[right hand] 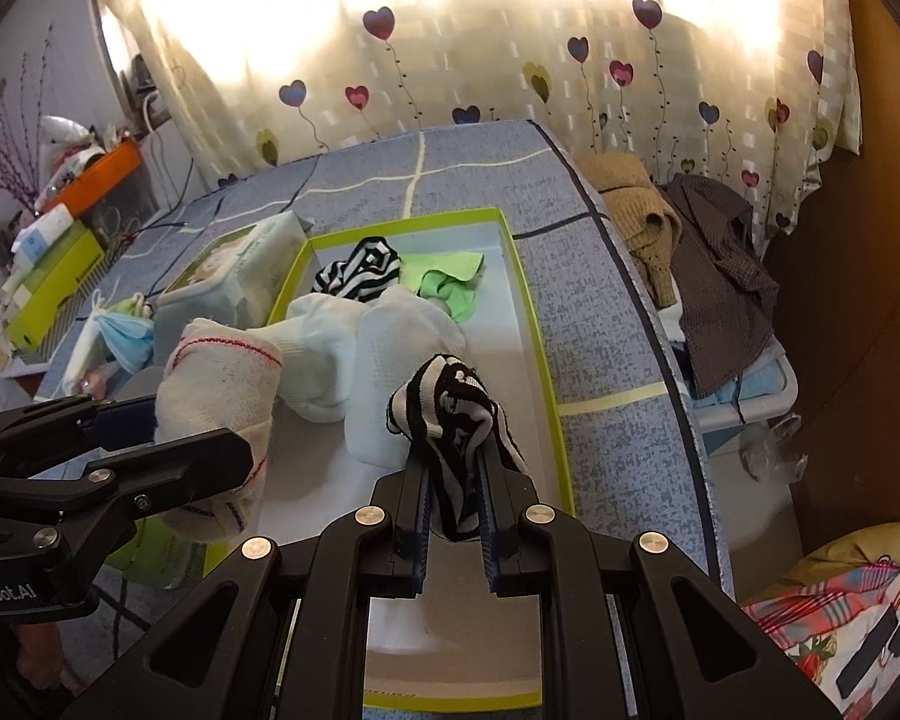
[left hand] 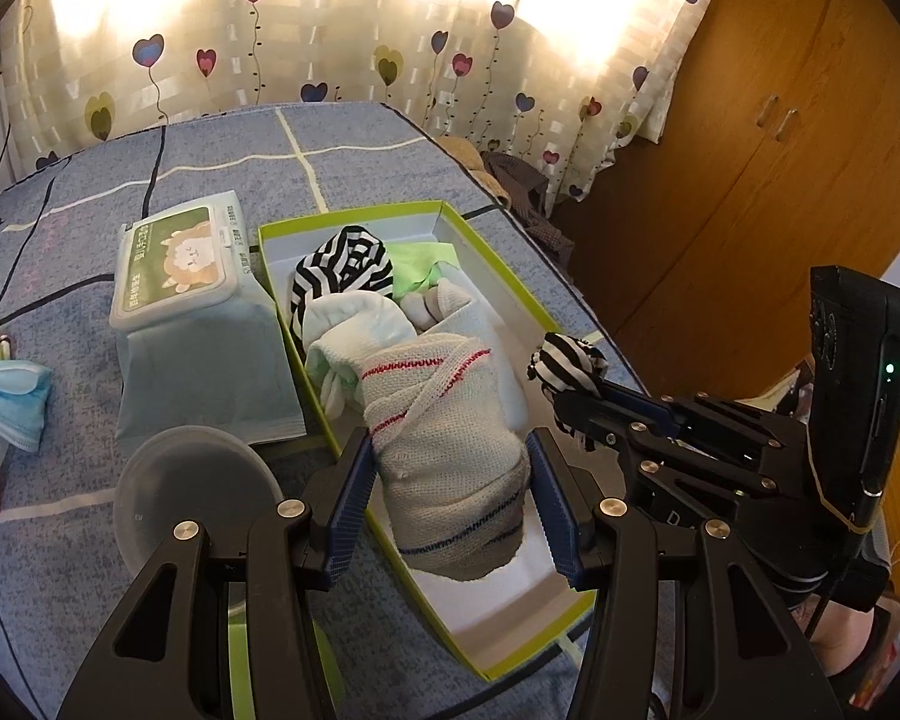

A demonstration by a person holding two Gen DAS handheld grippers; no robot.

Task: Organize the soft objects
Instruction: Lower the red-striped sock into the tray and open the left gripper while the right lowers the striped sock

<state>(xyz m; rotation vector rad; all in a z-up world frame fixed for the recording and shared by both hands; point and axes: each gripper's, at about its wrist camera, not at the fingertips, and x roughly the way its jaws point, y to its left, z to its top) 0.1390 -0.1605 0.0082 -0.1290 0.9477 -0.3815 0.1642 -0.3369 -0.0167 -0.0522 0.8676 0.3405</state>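
Note:
A green-rimmed box (left hand: pixel 510 282) (right hand: pixel 534 324) lies on the bed and holds several rolled socks and cloths. My left gripper (left hand: pixel 450 480) is shut on a cream towel roll (left hand: pixel 444 450) with red and blue stripes, held over the box's near end; it also shows in the right wrist view (right hand: pixel 222 390). My right gripper (right hand: pixel 456 480) is shut on a black-and-white striped sock (right hand: pixel 450 414), held above the box's right side; the sock also shows in the left wrist view (left hand: pixel 567 363). Another striped sock (left hand: pixel 342 270), a green cloth (left hand: pixel 420 264) and pale socks (left hand: pixel 354 324) lie in the box.
A wipes pack (left hand: pixel 186 258) on a folded pale cloth (left hand: pixel 204 372) sits left of the box. A grey round lid (left hand: pixel 192 492) and a blue face mask (left hand: pixel 6 396) lie on the blue bedcover (left hand: pixel 360 162). Clothes (right hand: pixel 720 276) are piled beyond the bed's right edge, by a wooden wardrobe (left hand: pixel 780 120).

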